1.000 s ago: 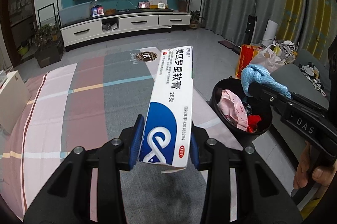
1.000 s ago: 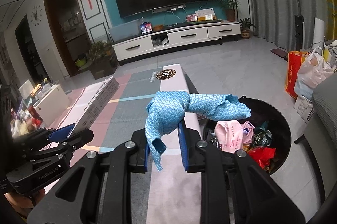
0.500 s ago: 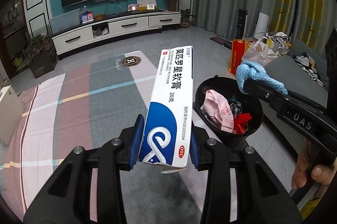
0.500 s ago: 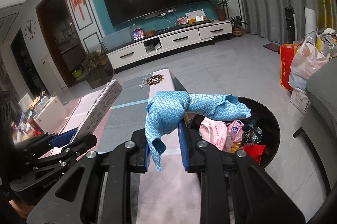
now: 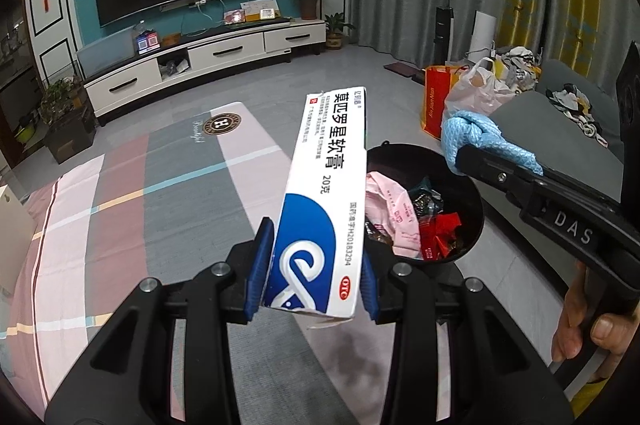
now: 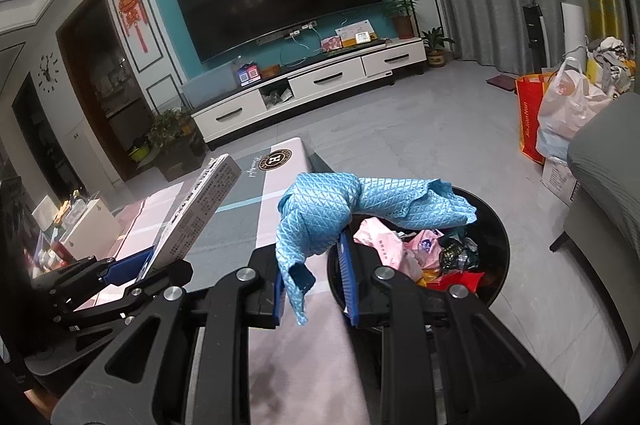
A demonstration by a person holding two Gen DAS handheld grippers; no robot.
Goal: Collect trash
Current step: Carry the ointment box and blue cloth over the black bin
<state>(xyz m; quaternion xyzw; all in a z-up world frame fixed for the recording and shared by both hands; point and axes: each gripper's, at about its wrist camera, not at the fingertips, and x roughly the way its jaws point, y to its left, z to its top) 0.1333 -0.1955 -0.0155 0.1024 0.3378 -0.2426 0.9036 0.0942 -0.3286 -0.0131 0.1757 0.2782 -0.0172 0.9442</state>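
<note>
My left gripper (image 5: 312, 273) is shut on a white and blue medicine box (image 5: 326, 201), held upright above the striped table (image 5: 120, 225). The box also shows in the right wrist view (image 6: 192, 213). My right gripper (image 6: 314, 273) is shut on a crumpled blue cloth (image 6: 352, 209), held at the table's right edge with the cloth's end over the black trash bin (image 6: 496, 245). The bin (image 5: 472, 209) holds pink, red and dark wrappers. The right gripper with the cloth (image 5: 476, 137) appears at the bin's far right in the left wrist view.
A grey sofa (image 5: 560, 129) stands right of the bin. A red bag (image 6: 528, 113) and a white plastic bag (image 6: 568, 105) sit on the floor behind it. A TV cabinet (image 6: 312, 85) lines the far wall. Small items crowd the table's left end (image 6: 60, 221).
Both grippers have moved right and nearer to the bin, keeping hold of the box and the cloth. The bin now lies closer to the middle of both views.
</note>
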